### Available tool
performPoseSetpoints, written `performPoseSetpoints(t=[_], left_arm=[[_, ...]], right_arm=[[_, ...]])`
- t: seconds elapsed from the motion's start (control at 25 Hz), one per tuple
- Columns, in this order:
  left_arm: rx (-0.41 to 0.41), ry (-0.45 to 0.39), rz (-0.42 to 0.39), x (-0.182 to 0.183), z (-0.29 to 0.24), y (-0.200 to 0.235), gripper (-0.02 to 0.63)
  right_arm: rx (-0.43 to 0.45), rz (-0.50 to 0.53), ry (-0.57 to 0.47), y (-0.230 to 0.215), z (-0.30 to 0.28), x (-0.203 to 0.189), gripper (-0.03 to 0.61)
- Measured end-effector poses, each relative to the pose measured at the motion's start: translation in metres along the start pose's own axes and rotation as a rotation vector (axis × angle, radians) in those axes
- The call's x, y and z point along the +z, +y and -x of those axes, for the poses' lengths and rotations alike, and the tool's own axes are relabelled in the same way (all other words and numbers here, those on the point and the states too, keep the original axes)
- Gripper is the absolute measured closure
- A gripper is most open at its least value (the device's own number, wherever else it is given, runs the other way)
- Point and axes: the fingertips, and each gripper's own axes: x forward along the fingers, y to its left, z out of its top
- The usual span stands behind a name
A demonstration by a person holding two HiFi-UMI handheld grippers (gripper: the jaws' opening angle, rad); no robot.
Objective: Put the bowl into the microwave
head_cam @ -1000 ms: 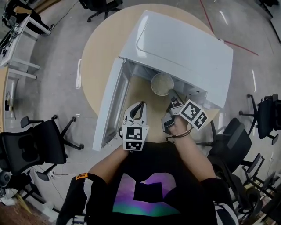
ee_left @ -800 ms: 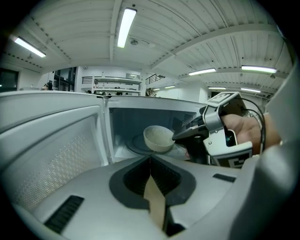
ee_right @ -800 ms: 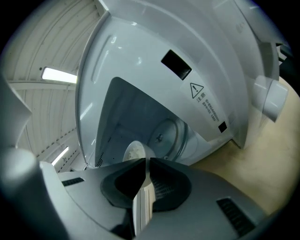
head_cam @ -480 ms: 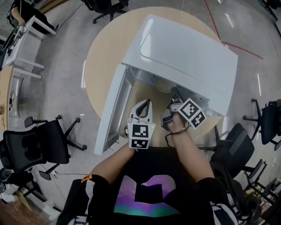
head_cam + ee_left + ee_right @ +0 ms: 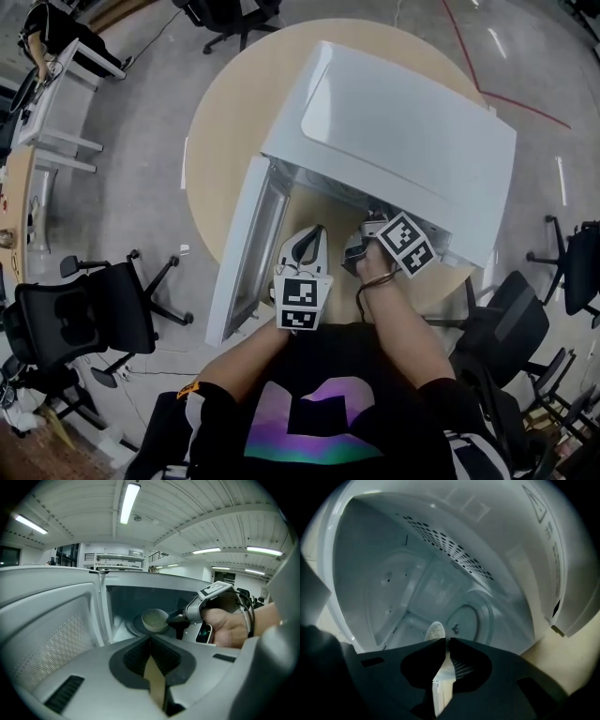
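The white microwave [image 5: 403,141] stands on a round wooden table [image 5: 225,112], its door [image 5: 246,246] swung open to the left. In the left gripper view the pale bowl [image 5: 154,619] hangs inside the cavity over the glass turntable [image 5: 134,627], with my right gripper [image 5: 174,618] shut on its rim. The right gripper view shows that rim [image 5: 435,631] edge-on just past the closed jaws. In the head view the bowl is hidden under the microwave's top. My left gripper [image 5: 317,232] is shut and holds nothing, just outside the cavity opening.
The turntable [image 5: 473,616] and the perforated cavity wall [image 5: 450,545] fill the right gripper view. The open door's inner mesh [image 5: 51,639] is close on the left gripper's left. Office chairs [image 5: 75,319] stand on the floor around the table.
My right gripper has carried the bowl forward into the cavity; the bowl, visible at the opening in the head view a second ago, is now out of sight under the microwave's top.
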Motion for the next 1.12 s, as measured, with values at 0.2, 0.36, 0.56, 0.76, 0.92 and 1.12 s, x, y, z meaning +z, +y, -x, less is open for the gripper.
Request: performPoseSetpoints(t=[0.2, 0.36, 0.56, 0.76, 0.92, 1.12], left_arm=[[-0.008, 0.003, 0.005, 0.002, -0.005, 0.002, 0.566], [-0.016, 0.001, 0.010, 0.004, -0.008, 0.004, 0.566], [-0.025, -0.002, 0.015, 0.004, -0.008, 0.004, 0.566], [-0.031, -0.013, 0.016, 0.006, -0.006, 0.005, 0.566], [-0.038, -0.027, 0.019, 0.009, -0.003, 0.004, 0.566], [-0.050, -0.057, 0.030, 0.015, 0.005, 0.003, 0.566]], right_arm=[[-0.033, -0.016, -0.007, -0.008, -0.007, 0.000, 0.537], [-0.042, -0.009, -0.024, -0.010, -0.010, 0.002, 0.537], [-0.041, 0.028, -0.055, -0.009, -0.010, 0.007, 0.537], [-0.061, 0.127, -0.074, -0.006, -0.008, 0.011, 0.537], [-0.080, 0.192, -0.078, -0.007, -0.003, 0.012, 0.537], [-0.092, 0.262, -0.077, -0.004, 0.012, 0.008, 0.537]])
